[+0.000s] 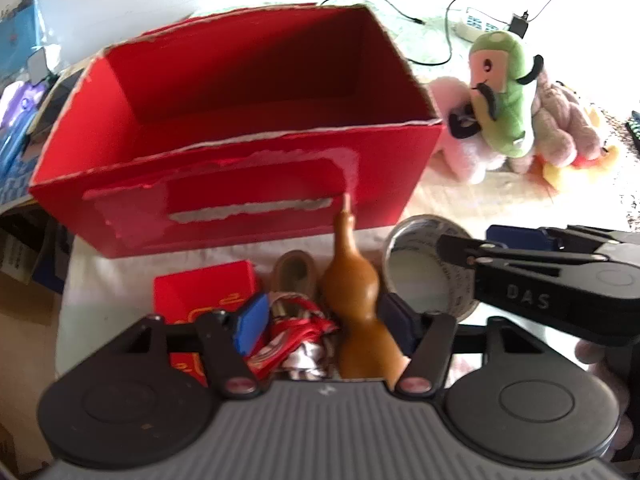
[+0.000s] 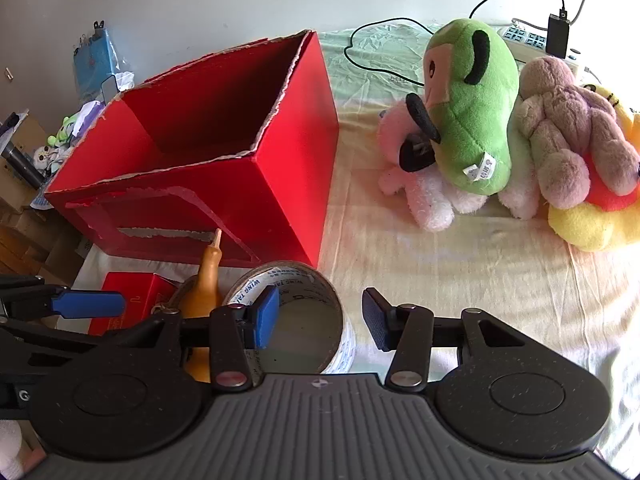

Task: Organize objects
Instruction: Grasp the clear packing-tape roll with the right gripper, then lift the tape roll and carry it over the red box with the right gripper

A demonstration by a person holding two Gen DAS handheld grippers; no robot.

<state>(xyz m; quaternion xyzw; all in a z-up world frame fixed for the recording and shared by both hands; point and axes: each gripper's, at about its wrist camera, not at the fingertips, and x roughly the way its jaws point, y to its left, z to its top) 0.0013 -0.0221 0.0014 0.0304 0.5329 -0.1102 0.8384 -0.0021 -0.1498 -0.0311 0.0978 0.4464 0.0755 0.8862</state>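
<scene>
A large open red cardboard box (image 1: 240, 184) (image 2: 276, 184) stands on the cloth, with nothing visible inside. In front of it lie a brown gourd (image 1: 360, 292) (image 2: 206, 280), a red tassel (image 1: 296, 332), a small red box (image 1: 204, 288) (image 2: 132, 292) and a roll of tape (image 1: 420, 272) (image 2: 296, 280). My left gripper (image 1: 324, 322) is open around the gourd and tassel; the gourd leans near its right pad. My right gripper (image 2: 320, 318) is open astride the roll's right wall, with the left finger inside the ring. In the left wrist view the right gripper (image 1: 466, 240) reaches in from the right.
A pile of plush toys sits right of the box: a green one (image 2: 468, 120) (image 1: 504, 96), a pink one (image 2: 432, 200), a mauve bear (image 2: 568, 140) and a yellow one (image 2: 588, 224). A power strip (image 2: 528, 44) and cables lie behind. Clutter fills the floor at left.
</scene>
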